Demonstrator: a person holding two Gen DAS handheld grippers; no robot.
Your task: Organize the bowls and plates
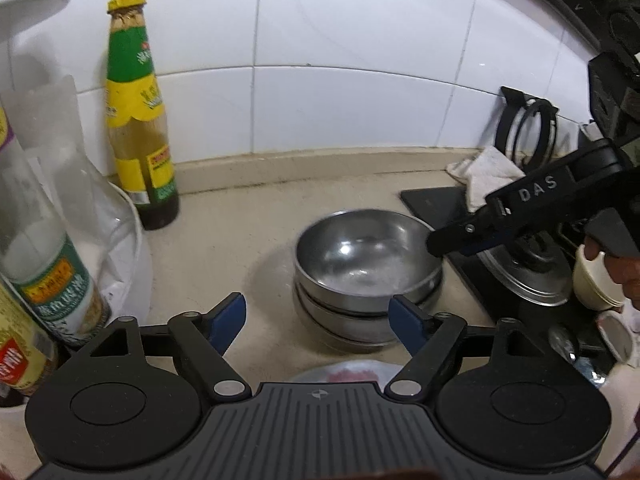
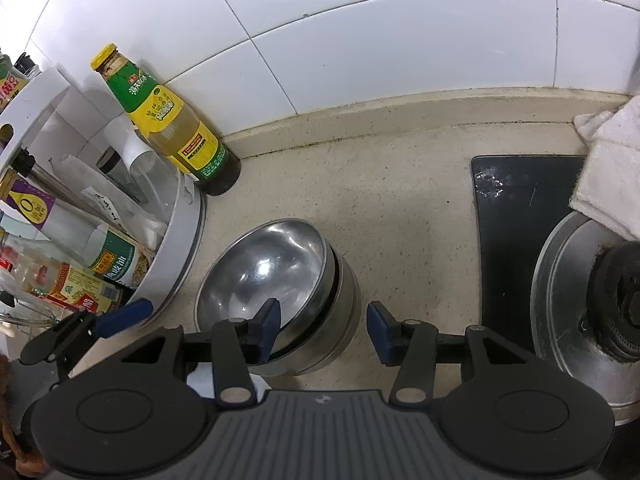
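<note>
While the left gripper (image 1: 318, 322) stands spread with nothing in it, the right gripper (image 2: 322, 330) hangs half open over the rim of the steel bowls (image 2: 276, 276), not pinching. The bowls are stacked on the beige counter (image 2: 400, 200). Cream bowls (image 1: 592, 280) look still unsorted. White tiles (image 1: 360, 60) stand behind.

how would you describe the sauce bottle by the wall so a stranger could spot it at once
Start at the white tiled wall and drop to the beige counter at its foot. The sauce bottle stands there alone, left of the stacked steel bowls. Unlike the bottles crowded in the white round rack, it has a yellow cap, a green and yellow label and dark sauce at the bottom.
</note>
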